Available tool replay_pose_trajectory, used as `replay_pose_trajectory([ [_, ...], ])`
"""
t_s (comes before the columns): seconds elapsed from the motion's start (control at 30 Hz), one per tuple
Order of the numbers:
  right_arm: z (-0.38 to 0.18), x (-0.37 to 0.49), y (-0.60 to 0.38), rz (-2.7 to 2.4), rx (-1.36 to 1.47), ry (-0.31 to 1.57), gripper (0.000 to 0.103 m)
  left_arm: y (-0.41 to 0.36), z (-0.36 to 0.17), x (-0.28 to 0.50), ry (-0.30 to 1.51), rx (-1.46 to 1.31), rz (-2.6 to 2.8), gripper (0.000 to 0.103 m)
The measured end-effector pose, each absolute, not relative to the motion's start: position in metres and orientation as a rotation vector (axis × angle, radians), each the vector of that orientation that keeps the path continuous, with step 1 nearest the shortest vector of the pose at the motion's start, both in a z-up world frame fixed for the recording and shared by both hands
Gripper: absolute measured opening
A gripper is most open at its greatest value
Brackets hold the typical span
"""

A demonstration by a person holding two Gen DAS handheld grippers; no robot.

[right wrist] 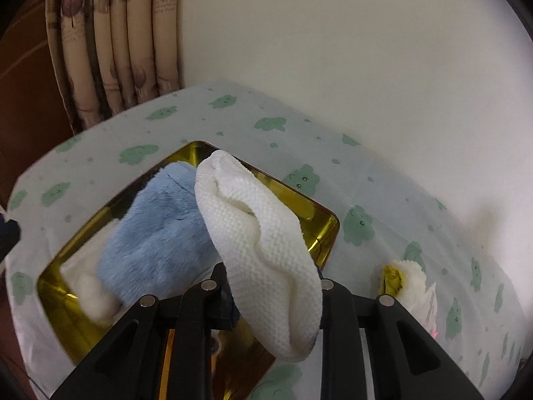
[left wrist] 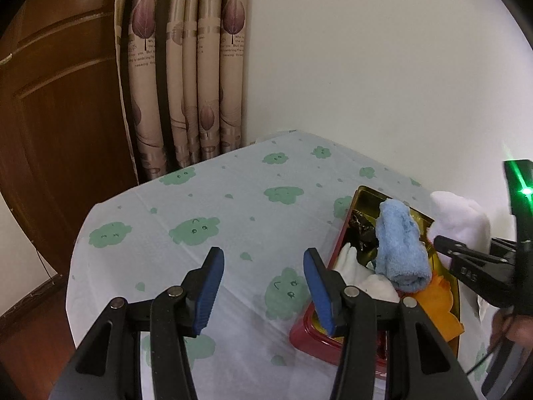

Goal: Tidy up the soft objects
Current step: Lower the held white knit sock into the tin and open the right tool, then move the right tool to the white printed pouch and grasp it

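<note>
A red tin (left wrist: 304, 335) with a gold inside (right wrist: 56, 303) sits on the table. In it lie a rolled light blue towel (left wrist: 398, 250) (right wrist: 160, 233), white cloths (left wrist: 359, 275) and an orange cloth (left wrist: 439, 310). My right gripper (right wrist: 273, 286) is shut on a white knitted cloth (right wrist: 263, 250) and holds it above the tin's right part; it shows in the left wrist view (left wrist: 461, 220). My left gripper (left wrist: 263, 286) is open and empty, left of the tin, above the tablecloth.
The table has a pale cloth with green cloud prints (left wrist: 200, 230). A small white and yellow soft item (right wrist: 403, 278) lies right of the tin. A white wall (right wrist: 366, 50), curtains (left wrist: 186, 76) and a wooden door (left wrist: 50, 100) stand behind.
</note>
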State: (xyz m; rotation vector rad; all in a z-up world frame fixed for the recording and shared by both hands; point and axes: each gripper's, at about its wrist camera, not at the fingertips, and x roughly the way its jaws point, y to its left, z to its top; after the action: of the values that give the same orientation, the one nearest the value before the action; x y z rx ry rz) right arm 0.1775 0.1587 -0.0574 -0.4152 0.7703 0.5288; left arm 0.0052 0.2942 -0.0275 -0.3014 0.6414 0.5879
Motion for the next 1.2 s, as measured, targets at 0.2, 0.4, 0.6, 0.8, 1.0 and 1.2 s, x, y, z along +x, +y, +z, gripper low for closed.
replay_pose_trajectory([
  [0.2, -0.054, 0.168, 0.161, 0.544, -0.406, 0.743, 0.060, 0.296, -0.030, 0.008, 0.648, -0.303, 0.579, 0.051],
  [0.4, -0.031, 0.149, 0.133, 0.565, -0.339, 0.714, 0.074, 0.295, -0.031, 0.007, 0.649, -0.299, 0.580, 0.051],
  [0.6, -0.022, 0.149, 0.070, 0.470, -0.294, 0.687, 0.085, 0.291, -0.030, 0.008, 0.652, -0.279, 0.575, 0.051],
  [0.8, -0.051, 0.179, 0.011, 0.339, -0.245, 0.796, 0.086, 0.286, -0.030, 0.009, 0.659, -0.278, 0.560, 0.051],
  [1.0, -0.077, 0.202, -0.013, 0.273, -0.207, 0.853, 0.087, 0.284, -0.030, 0.010, 0.662, -0.265, 0.562, 0.051],
  [1.2, -0.079, 0.218, -0.009, 0.228, -0.130, 0.847, 0.092, 0.281, -0.031, 0.014, 0.665, -0.244, 0.560, 0.051],
])
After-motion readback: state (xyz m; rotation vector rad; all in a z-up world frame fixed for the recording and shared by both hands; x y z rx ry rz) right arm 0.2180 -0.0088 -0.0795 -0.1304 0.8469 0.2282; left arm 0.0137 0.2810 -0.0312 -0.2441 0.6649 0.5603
